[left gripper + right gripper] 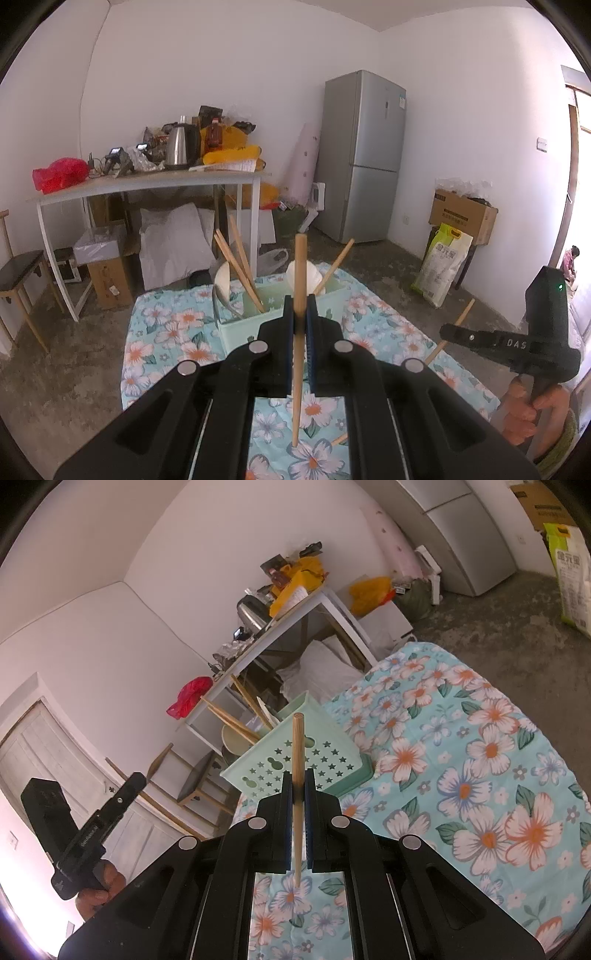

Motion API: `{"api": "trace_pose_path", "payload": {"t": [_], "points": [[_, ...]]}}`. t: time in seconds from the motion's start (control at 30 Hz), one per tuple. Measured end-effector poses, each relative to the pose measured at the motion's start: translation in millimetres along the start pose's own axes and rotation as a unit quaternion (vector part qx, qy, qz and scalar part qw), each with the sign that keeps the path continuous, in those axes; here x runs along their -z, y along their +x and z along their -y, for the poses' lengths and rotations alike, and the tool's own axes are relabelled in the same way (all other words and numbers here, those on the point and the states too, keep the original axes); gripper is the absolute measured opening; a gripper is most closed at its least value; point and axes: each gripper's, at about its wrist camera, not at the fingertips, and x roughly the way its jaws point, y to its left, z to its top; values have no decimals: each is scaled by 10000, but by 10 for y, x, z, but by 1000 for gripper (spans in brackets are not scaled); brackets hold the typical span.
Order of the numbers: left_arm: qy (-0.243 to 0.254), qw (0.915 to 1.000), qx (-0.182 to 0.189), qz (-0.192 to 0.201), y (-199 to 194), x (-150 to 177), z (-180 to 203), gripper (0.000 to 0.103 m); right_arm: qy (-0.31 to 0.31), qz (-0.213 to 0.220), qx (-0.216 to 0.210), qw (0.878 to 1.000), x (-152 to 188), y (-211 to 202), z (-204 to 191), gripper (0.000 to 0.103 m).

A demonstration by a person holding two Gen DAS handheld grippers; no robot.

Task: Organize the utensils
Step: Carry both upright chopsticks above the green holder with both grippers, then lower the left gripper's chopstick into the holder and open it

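Wooden chopsticks pinched in both grippers

Left gripper (300,302): clamped tight on an upright chopstick (299,332), frame centre, before the green basket (236,328). Right gripper (298,779): likewise closed on a second stick (297,794). More sticks (240,266) leaning in basket, mid-frame, on floral cloth (166,332).
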Motion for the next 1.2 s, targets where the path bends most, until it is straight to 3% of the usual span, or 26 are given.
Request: {"api": "trace_pose_path", "payload": {"t": [0.27,0.5,0.57,0.73,0.93,1.13,1.2], "points": [[70,9981,18,605,-193,-379,17,5,21,42,6,10000,-22,-26,23,4],[118,9891,-13,1465,-209,-898,19,5,62,5,14,10000,-34,26,54,4],[48,9880,83,1539,-133,-1002,6,5,61,8,24,10000,-36,30,54,4],[42,9887,1,1500,281,-1093,-2,5,77,22,56,10000,-50,37,91,4],[260,9896,-416,1350,792,-963,19,5,102,10,92,9999,-73,49,149,4],[2,9946,-323,986,1077,-675,-90,6,107,-12,81,9999,-75,50,167,4],[-125,9950,-202,967,1029,-612,-119,12,106,-14,88,9999,-76,45,166,4]]}}
